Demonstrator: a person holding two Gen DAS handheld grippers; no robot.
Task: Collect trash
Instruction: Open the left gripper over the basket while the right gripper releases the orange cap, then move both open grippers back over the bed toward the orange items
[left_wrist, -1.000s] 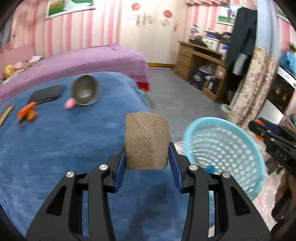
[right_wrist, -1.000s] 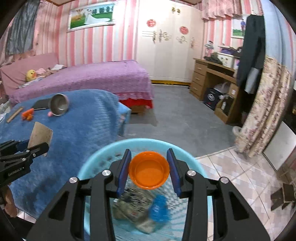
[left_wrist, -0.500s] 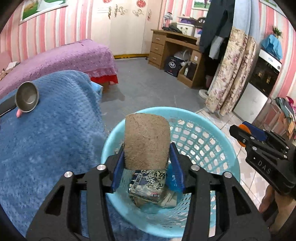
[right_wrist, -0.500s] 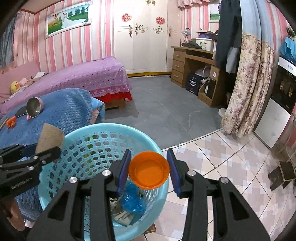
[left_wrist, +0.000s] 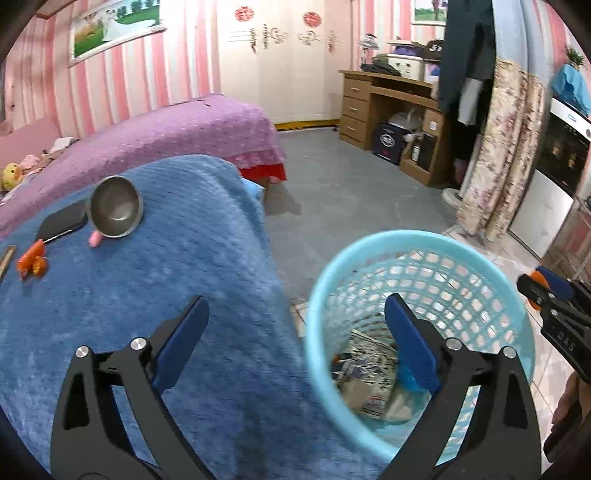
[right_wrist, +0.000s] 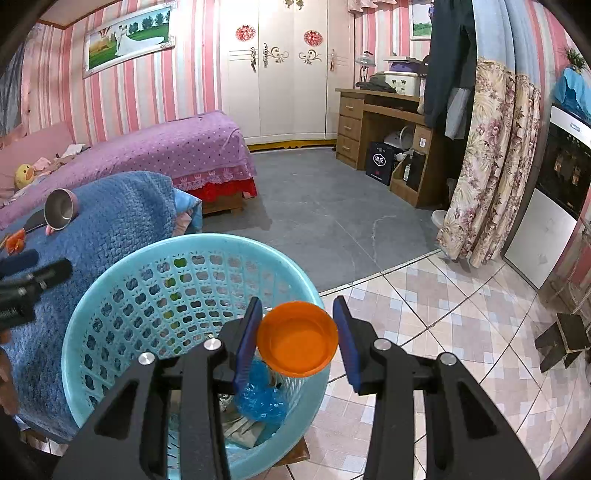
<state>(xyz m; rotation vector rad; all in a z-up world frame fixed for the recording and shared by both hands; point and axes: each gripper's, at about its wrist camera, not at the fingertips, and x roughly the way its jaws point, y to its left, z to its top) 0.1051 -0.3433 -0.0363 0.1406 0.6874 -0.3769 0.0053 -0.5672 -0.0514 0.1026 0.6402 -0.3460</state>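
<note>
A light blue mesh basket (left_wrist: 480, 280) stands beside the blue-blanketed table (left_wrist: 147, 295) and holds printed wrappers (left_wrist: 365, 369) and a blue bag (right_wrist: 258, 398). My left gripper (left_wrist: 295, 339) is open and empty, straddling the table edge and the basket rim. My right gripper (right_wrist: 297, 343) is over the basket's (right_wrist: 110, 295) right rim, shut on an orange plastic lid (right_wrist: 297, 343); its right pad looks barely in contact. The brown block is not visible.
On the blanket lie a steel bowl (left_wrist: 115, 211), a black case (left_wrist: 61, 223), a pink bit (left_wrist: 94, 239) and orange pieces (left_wrist: 31, 260). A purple bed (right_wrist: 166, 147), a wooden desk (right_wrist: 384, 122) and a floral curtain (right_wrist: 487, 166) stand behind.
My left gripper opened and let go of the brown block, then swung left toward the table. My right gripper stayed over the basket with the orange lid.
</note>
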